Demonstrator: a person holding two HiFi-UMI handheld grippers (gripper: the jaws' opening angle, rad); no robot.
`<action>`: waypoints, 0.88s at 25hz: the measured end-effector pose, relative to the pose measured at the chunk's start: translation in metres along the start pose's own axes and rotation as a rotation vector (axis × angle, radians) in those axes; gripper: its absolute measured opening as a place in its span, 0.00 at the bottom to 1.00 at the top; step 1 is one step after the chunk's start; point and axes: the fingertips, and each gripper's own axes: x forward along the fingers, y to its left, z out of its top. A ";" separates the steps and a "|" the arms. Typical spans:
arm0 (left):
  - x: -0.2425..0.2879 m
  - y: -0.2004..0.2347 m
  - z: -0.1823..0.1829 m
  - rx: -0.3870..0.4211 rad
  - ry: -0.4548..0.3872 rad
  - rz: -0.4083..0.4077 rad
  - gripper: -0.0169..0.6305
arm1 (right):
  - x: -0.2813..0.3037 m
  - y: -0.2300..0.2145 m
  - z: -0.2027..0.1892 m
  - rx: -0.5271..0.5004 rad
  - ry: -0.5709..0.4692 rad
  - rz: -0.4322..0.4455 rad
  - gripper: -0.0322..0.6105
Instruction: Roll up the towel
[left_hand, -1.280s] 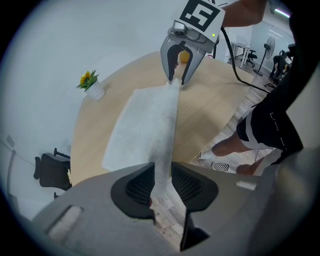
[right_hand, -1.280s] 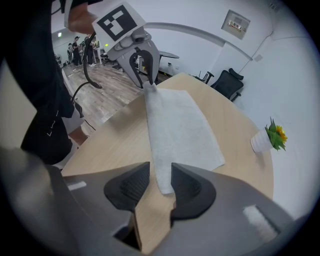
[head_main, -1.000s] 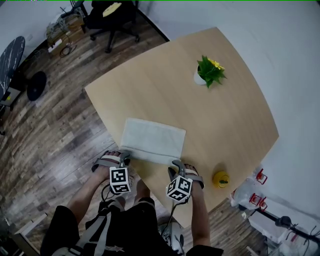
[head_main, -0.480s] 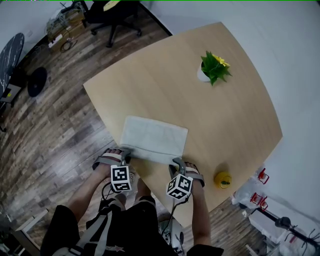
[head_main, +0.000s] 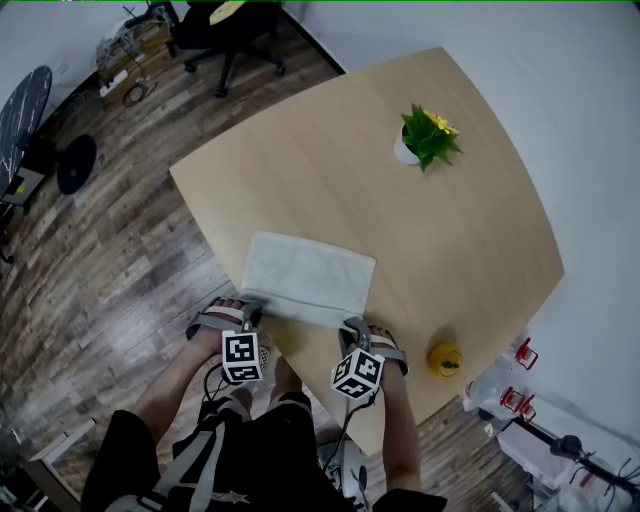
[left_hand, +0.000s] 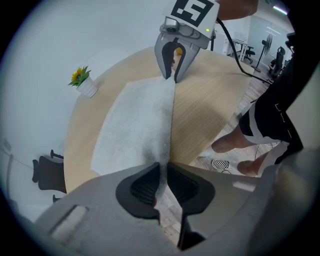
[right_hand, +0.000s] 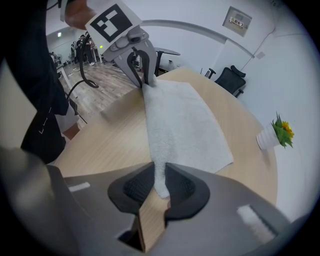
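We are gripping the flat towel (head_main: 308, 278) at the tabletop's (head_main: 400, 230) near edge. The left gripper (head_main: 250, 310) and right gripper (head_main: 350, 323), jaws having just been closing, are pinching its near corners. Next, we judge, is curling that edge forward evenly.

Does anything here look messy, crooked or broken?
Nothing stands out. The towel lies flat on the table; the left tongs and right tongs have just been closing and now pinch its near corners. The potted plant stands upright.
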 end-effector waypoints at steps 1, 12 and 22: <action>-0.001 -0.002 -0.001 0.001 0.001 -0.002 0.11 | -0.001 0.003 0.000 0.002 0.000 0.004 0.17; -0.013 -0.044 -0.003 0.028 -0.004 -0.060 0.11 | -0.013 0.048 -0.008 0.021 -0.001 0.038 0.16; -0.020 -0.033 0.001 0.024 0.012 -0.051 0.12 | -0.021 0.039 -0.006 0.033 -0.002 0.030 0.16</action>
